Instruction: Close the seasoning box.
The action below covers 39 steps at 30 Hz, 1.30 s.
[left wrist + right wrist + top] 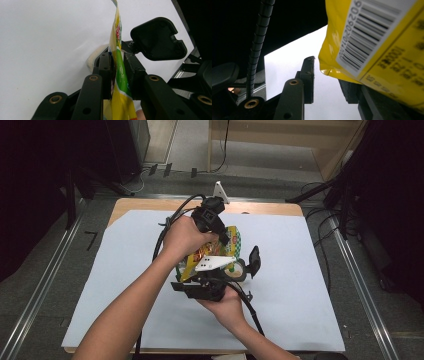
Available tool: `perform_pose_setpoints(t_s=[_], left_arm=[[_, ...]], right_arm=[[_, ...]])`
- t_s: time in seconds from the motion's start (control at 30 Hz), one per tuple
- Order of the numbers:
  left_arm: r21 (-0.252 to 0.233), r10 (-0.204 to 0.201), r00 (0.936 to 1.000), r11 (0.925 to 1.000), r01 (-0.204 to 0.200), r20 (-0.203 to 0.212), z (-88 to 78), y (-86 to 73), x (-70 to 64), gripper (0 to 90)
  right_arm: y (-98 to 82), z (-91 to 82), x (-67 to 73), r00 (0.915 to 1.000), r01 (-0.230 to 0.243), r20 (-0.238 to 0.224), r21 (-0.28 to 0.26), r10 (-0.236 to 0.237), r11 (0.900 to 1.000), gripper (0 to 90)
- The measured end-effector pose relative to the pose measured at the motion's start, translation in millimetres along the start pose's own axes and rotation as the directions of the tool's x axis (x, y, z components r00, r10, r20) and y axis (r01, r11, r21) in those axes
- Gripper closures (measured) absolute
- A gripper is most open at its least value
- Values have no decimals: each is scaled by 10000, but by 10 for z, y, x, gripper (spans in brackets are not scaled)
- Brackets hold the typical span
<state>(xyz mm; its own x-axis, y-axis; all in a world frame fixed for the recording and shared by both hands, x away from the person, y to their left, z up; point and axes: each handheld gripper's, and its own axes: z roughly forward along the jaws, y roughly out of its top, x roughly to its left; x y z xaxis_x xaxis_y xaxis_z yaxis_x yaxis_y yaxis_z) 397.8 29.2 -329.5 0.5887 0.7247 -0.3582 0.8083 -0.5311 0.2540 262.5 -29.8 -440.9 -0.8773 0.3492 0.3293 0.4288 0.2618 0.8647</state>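
The left gripper [117,72] clamps the yellow snack pouch [119,82] by a thin edge, so a tug could tear it free. The right gripper's [329,82] jaws stand open with the pouch corner beside one pad, and closing there may miss it.

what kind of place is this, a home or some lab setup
Most likely a lab recording rig, not a home: a wooden table covered with a white sheet, metal floor rails, and cables trailing over grey carpet.

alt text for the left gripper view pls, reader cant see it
The left tool pinches a thin yellow and green packet edge-on between its two black jaws, above a white table sheet. Beyond the packet sits a black jaw pad of the other tool, and a pale round object peeks out behind the jaws.
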Motion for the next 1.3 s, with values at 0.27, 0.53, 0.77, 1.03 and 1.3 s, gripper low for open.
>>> perform_pose_setpoints(t_s=[0.27,0.53,0.77,1.03,1.3], left_arm=[[-74,36,10000,10000,-36,4,-16,-6,-28,771],[-138,15,9999,9999,-13,106,-21,-6,-24,772],[-94,55,10000,9999,-55,64,-22,-8,-30,772],[-104,110,9999,9999,-109,28,-39,-28,-27,773],[-183,3,10000,9998,-1,61,-43,-54,-8,772]], right_arm=[[9,8,8,10000,-42,-52,-82,42,10000,678],[13,6,16,10000,-62,-44,-71,61,10000,677],[9,13,26,10000,-72,-21,-111,72,9999,672],[8,20,30,10000,-2,50,-116,2,9999,690],[5,39,45,9999,87,91,-66,-87,9999,696]])
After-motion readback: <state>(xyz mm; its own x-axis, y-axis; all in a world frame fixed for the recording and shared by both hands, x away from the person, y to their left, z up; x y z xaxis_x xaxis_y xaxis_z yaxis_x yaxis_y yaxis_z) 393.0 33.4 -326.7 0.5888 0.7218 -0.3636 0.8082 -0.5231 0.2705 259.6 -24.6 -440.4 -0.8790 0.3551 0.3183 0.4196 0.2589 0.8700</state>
